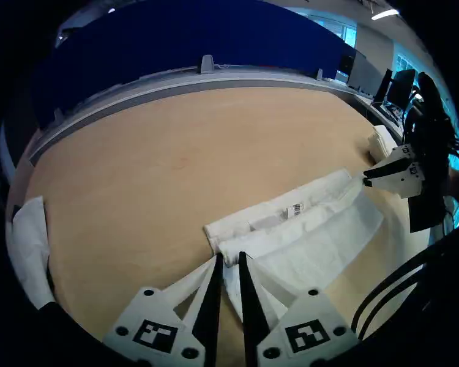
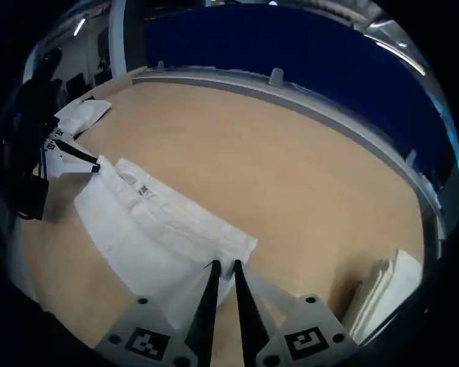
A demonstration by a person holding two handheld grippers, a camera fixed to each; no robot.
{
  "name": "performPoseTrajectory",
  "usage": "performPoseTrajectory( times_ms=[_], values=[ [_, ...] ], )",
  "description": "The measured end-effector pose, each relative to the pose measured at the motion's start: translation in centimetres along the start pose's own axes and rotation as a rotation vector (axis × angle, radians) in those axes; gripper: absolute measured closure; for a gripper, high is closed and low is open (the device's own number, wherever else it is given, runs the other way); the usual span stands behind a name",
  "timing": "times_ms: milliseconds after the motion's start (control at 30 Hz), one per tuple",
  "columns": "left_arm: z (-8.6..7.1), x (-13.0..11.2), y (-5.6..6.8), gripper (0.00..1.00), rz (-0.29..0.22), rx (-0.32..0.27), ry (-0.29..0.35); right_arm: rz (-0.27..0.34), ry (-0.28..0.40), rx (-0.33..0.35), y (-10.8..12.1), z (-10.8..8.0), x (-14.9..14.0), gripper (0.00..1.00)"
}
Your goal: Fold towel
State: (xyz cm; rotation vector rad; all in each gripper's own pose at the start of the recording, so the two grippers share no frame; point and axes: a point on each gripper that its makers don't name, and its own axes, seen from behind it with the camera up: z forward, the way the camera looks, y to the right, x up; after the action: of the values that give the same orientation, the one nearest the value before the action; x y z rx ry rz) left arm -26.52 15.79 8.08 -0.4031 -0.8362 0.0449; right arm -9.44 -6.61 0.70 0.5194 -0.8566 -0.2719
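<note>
A white towel (image 1: 303,235) lies on the wooden table (image 1: 168,159), folded lengthwise into a long band with a small label on top. My left gripper (image 1: 228,257) is shut on its near end, and white fabric shows between the black fingers. The right gripper (image 1: 367,178) holds the far end. In the right gripper view the same towel (image 2: 150,226) stretches away to the left. My right gripper (image 2: 224,264) is shut on its near corner, and the left gripper (image 2: 97,166) pinches the other end.
A stack of folded white cloths (image 1: 30,244) (image 2: 382,293) sits at one table edge. Another white pile (image 1: 382,140) (image 2: 82,116) lies at the opposite side. A blue partition (image 1: 199,37) lines the back edge. Monitors (image 1: 401,88) stand beyond.
</note>
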Motion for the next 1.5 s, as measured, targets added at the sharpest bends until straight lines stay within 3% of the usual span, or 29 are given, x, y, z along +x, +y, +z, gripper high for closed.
performPoseTrajectory(
  times_ms=[100,200,400,500,700,1167,1500],
  values=[
    [0.1,0.0,-0.4,0.67,-0.001,0.014,0.003,0.008,0.000,-0.012,0.2,0.2,0.0,0.76],
    [0.0,0.0,-0.7,0.56,0.000,0.027,0.007,0.013,0.003,-0.030,0.5,0.3,0.1,0.59],
    [-0.3,0.4,-1.0,0.11,0.001,0.035,0.018,0.018,0.021,-0.069,1.4,0.2,0.6,0.20],
    [-0.4,0.5,-1.2,0.09,-0.006,0.040,0.019,0.025,0.031,-0.080,1.8,0.1,0.8,0.12],
    [-0.6,0.5,-1.5,0.09,-0.018,0.054,0.018,0.033,0.039,-0.079,1.8,-0.6,0.9,0.06],
    [-2.8,-0.5,-1.6,0.09,-0.035,0.073,0.032,0.027,0.030,-0.067,0.5,-3.0,-1.5,0.06],
    [-4.7,-3.1,-0.7,0.09,-0.041,0.071,0.027,0.024,0.016,-0.058,-0.9,-5.0,-3.7,0.06]
  ],
)
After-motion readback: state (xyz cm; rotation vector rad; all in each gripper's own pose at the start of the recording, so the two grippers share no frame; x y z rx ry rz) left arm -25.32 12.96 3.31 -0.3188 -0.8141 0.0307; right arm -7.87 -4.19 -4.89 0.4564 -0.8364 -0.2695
